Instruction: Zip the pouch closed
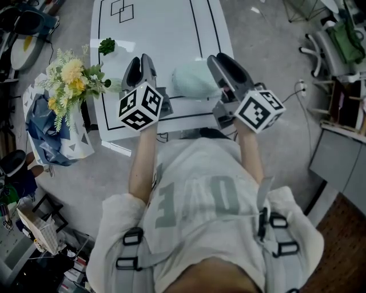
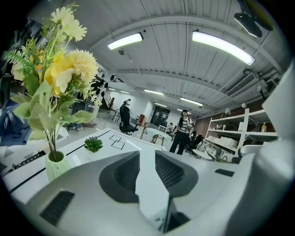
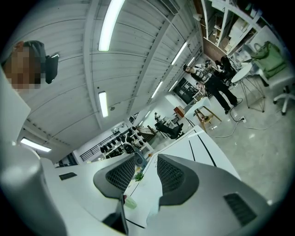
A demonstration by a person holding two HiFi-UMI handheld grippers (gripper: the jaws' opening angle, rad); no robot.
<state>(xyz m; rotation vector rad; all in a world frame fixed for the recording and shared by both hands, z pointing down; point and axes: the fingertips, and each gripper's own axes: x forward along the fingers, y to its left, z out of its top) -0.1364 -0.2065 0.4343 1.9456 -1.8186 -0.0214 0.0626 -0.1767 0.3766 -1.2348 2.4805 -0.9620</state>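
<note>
Nearest the head camera is the person's pale shirt [image 1: 200, 200], with large faded letters across it that I cannot read reliably. Two bare forearms reach forward from it, roughly parallel, the left forearm [image 1: 143, 163] and the right forearm [image 1: 251, 151], each ending behind a cube of black-and-white square markers [image 1: 140, 106]. The left gripper [image 1: 140, 60] [image 2: 146, 154] points out over the near edge of the white table [image 1: 160, 34] and slightly down; its jaws stand partly apart with nothing between them, only tabletop showing through the gap. The right gripper [image 1: 218, 57] [image 3: 147, 159] is rolled onto its side, its jaws likewise partly apart and pressing on nothing. The pale mint pouch [image 1: 193, 80] lies on the table between the two grippers, its right end just beside the right gripper's jaws; whether they touch I cannot tell. Left of the left gripper stands a bunch of yellow and white flowers [image 1: 68, 77] [image 2: 60, 69] in a pale vase [image 2: 56, 165]. Farther along the table sits a small green succulent [image 1: 106, 46] [image 2: 93, 144], and beyond it two overlapping black-outlined squares [image 1: 122, 10] [image 2: 116, 142].
</note>
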